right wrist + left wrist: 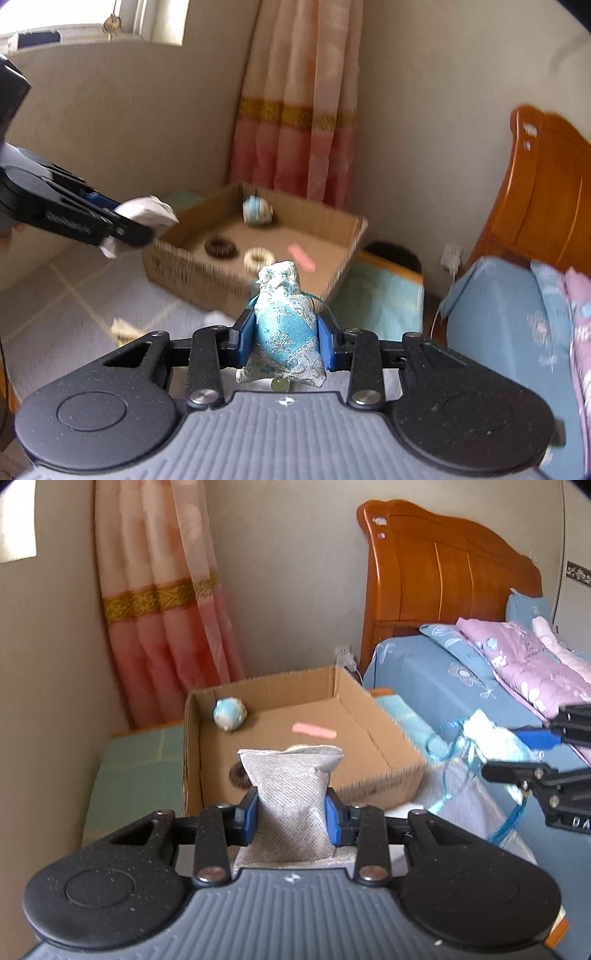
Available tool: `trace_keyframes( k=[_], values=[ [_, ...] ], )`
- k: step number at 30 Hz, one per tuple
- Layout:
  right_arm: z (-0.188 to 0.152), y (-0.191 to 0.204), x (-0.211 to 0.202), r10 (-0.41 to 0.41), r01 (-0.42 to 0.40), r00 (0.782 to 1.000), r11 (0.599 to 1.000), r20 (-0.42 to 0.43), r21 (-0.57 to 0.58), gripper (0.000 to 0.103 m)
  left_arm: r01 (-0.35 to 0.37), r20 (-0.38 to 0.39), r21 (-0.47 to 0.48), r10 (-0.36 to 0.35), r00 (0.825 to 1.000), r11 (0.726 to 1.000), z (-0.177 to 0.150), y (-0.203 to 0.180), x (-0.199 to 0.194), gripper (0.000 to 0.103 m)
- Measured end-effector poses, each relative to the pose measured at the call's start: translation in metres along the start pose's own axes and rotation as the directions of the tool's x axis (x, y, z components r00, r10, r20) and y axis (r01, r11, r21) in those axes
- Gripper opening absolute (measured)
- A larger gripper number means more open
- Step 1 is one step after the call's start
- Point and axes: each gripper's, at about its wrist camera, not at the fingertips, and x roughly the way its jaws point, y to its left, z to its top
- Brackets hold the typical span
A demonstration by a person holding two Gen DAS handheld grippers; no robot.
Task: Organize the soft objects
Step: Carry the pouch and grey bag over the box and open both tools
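The grey sachet (290,797), gripped upright in the left jaws, and the blue brocade pouch (284,325), gripped in the right, both face the cardboard box (354,716) ahead and below.

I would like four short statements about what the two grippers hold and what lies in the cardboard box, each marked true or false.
1. The left gripper is closed on a grey fabric pouch. True.
2. The right gripper is empty. False: it clamps a blue brocade pouch.
3. The cardboard box already holds a pink item and a blue-white round toy. True.
4. The box stands on the bed. False: it rests on a low surface beside the bed.
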Motion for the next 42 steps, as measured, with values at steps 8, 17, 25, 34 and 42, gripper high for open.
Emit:
trace_keyframes(
  k=[8, 17, 25, 34, 42],
  values=[
    [0.069, -0.022, 0.024, 0.037, -0.035, 0.996, 0.999, 0.084, -0.028, 0.04, -0.032, -0.005, -0.02, 0.032, 0.999, 0.999, 0.006, 0.007, 0.009, 0.034],
    [0.114, -0.033, 0.09, 0.056, -0.055, 0.997, 0.998, 0.047, -0.014, 0.055, -0.078, -0.026, -0.03, 0.077, 0.997, 0.997, 0.008, 0.024, 0.013, 0.034],
    [0.087, -0.033, 0.113, 0.066, -0.064, 0.997, 0.996, -0.027, 0.065, 0.103, -0.086, -0.029, -0.023, 0.085, 0.996, 0.996, 0.016, 0.033, 0.024, 0.034],
    [0.064, -0.016, 0.101, 0.046, -0.035, 0.992, 0.995, -0.116, 0.092, 0.103, -0.064, -0.033, 0.008, 0.065, 0.997, 0.998, 0.05, 0.033, 0.055, 0.035],
    [0.052, -0.009, 0.077, 0.056, -0.046, 0.994, 0.993, -0.097, 0.105, 0.103, -0.066, -0.028, 0.0, 0.066, 0.997, 0.998, 0.089, 0.028, 0.111, 0.04]
  ],
)
